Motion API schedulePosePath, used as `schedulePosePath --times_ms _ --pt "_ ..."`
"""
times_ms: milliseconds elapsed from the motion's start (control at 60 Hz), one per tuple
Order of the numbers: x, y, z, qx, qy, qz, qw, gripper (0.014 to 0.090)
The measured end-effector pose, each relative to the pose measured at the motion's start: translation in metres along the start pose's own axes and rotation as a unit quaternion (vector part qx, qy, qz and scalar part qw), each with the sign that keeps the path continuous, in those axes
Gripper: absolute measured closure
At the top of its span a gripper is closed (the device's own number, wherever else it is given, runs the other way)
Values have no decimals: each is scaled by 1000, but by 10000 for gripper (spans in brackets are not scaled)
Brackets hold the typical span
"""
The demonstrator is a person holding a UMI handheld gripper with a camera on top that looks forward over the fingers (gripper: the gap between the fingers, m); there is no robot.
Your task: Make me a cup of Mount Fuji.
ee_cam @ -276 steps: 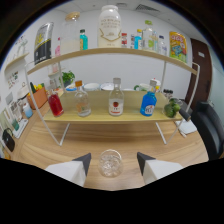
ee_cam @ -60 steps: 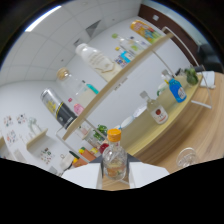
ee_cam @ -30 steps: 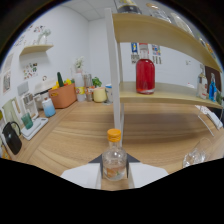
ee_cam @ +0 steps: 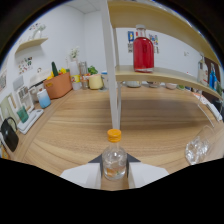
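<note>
My gripper (ee_cam: 114, 172) is shut on a small clear bottle (ee_cam: 114, 159) with an orange cap (ee_cam: 114, 134); a little amber liquid sits at its bottom. The bottle stands upright between the two white fingers (ee_cam: 82, 175), held over the wooden table (ee_cam: 75, 125). An empty clear glass (ee_cam: 199, 146) stands on the table just ahead and to the right of the fingers. On the lower shelf (ee_cam: 160, 76) beyond stands a red bottle (ee_cam: 143, 52).
A white shelf post (ee_cam: 113, 75) rises straight ahead of the bottle. Further left on the table are an orange pot (ee_cam: 58, 85), a yellow cup (ee_cam: 95, 81), a blue cup (ee_cam: 43, 98) and a black item (ee_cam: 9, 134). A wall shelf (ee_cam: 31, 42) hangs at left.
Since the earliest frame the gripper has taken hold of the orange-capped bottle. In the last second it swung from a tilted view to level, now nearer the shelf post and the glass.
</note>
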State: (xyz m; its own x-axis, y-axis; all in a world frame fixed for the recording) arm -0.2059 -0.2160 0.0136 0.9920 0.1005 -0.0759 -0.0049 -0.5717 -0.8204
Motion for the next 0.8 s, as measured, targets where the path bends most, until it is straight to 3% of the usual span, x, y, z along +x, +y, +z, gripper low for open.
schedulePosePath --times_ms 183,333,367,383,500,667,800 --pt "-2 7 -10 -4 -15 -15 1000 655" --pt "-6 0 -30 0 -41 -37 998 438" --pt "-7 -4 -38 3 -49 -41 998 302" --pt "-8 -7 -44 5 -52 -42 998 198" --pt "8 -35 -84 39 -69 -43 996 186" --pt "79 -64 -131 89 -39 -43 994 185" --pt "157 -50 -134 71 4 -29 997 195"
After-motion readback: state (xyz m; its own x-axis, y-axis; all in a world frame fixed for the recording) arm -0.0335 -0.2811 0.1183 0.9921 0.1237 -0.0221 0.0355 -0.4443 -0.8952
